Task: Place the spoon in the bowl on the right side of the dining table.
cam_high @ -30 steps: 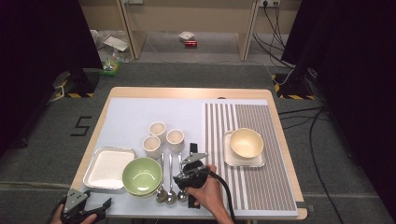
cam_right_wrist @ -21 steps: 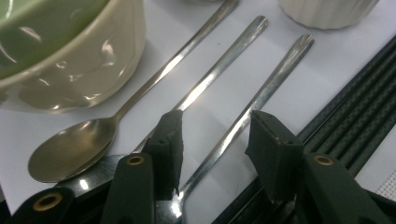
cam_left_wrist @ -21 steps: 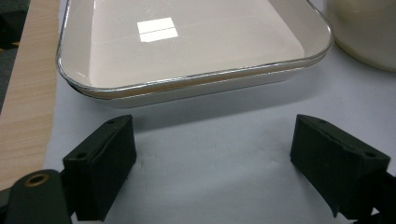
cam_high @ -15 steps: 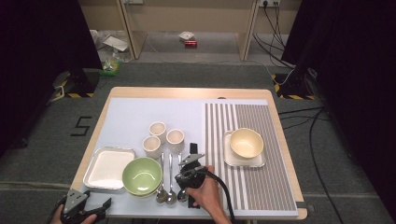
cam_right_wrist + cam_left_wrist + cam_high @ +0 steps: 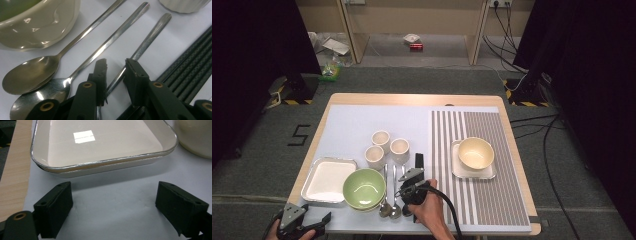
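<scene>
Three steel spoons (image 5: 393,200) lie side by side on the pale mat, right of a green bowl (image 5: 364,187). My right gripper (image 5: 408,186) is low over them in a person's hand. In the right gripper view its jaws straddle the handle of the rightmost spoon (image 5: 150,37). The jaws have just been closing, and a small gap still shows on each side of the handle at the right gripper (image 5: 116,65). My left gripper (image 5: 314,212) is at the table's front left corner. It stands open and holds nothing, the left gripper (image 5: 113,202) facing the near rim of a white tray (image 5: 105,145).
Three small white cups (image 5: 381,138) stand behind the spoons. A cream bowl (image 5: 475,152) sits on a square plate (image 5: 462,172) on the striped mat (image 5: 502,190). A dark ribbed object (image 5: 418,161) lies beside the right gripper. The white tray (image 5: 328,179) touches the green bowl's left side.
The right gripper's jaws have narrowed around the rightmost spoon's handle. Both hands stayed nearly where they were.
</scene>
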Demonstrator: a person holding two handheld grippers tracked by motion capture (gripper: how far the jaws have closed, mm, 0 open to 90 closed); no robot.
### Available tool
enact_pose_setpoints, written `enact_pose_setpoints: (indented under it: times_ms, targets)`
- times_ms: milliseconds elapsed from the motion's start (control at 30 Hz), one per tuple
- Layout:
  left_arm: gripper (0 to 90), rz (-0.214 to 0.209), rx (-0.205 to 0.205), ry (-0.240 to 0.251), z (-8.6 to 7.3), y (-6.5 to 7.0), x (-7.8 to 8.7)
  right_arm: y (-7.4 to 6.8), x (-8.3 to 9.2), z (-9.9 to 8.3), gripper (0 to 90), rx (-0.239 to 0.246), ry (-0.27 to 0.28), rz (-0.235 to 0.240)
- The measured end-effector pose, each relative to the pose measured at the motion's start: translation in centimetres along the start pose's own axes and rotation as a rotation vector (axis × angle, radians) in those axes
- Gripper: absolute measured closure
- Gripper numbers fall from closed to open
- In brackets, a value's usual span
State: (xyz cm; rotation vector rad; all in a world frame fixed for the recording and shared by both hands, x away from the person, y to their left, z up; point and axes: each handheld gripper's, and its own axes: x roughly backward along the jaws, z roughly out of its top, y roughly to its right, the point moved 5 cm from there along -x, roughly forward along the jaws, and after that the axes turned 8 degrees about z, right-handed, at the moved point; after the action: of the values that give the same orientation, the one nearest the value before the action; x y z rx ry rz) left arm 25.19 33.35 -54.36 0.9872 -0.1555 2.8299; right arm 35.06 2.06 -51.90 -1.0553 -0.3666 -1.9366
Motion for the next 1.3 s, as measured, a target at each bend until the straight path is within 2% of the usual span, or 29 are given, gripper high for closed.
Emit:
enact_pose_setpoints:
  times_ms: [100,300,533,700,733,800,1000,1200,1300]
  targets:
    - [13.0,0.002,0.0,0.0,0.0,0.0,0.0,0.1,-0.1,0.1,76.7,-0.018,0.018,-0.001]
    - [13.0,0.002,0.001,0.001,0.0,0.0,0.0,0.2,-0.5,0.4,82.1,-0.018,0.036,-0.016]
    - [13.0,0.002,-0.003,-0.001,0.0,0.0,0.0,0.7,-0.7,0.8,83.1,-0.062,0.055,-0.004]
    - [13.0,0.002,0.0,0.001,0.0,0.0,0.0,1.2,-0.8,1.0,82.8,-0.113,0.072,0.022]
    - [13.0,0.002,-0.003,0.0,0.0,0.0,0.0,1.4,-0.8,1.0,79.7,-0.134,0.073,0.033]
    - [13.0,0.002,-0.004,-0.001,0.0,0.0,0.0,1.3,-0.7,1.0,78.3,-0.141,0.074,0.041]
    - [13.0,0.002,-0.004,-0.001,0.0,0.0,0.0,0.6,-0.5,0.6,77.1,-0.1,0.046,0.004]
    - [13.0,0.003,-0.003,-0.001,0.0,0.0,0.0,0.0,-0.3,0.3,78.9,-0.04,0.022,-0.035]
    - [13.0,0.003,-0.002,0.002,-0.1,0.0,0.0,-0.1,-0.3,0.3,79.7,-0.035,0.019,-0.048]
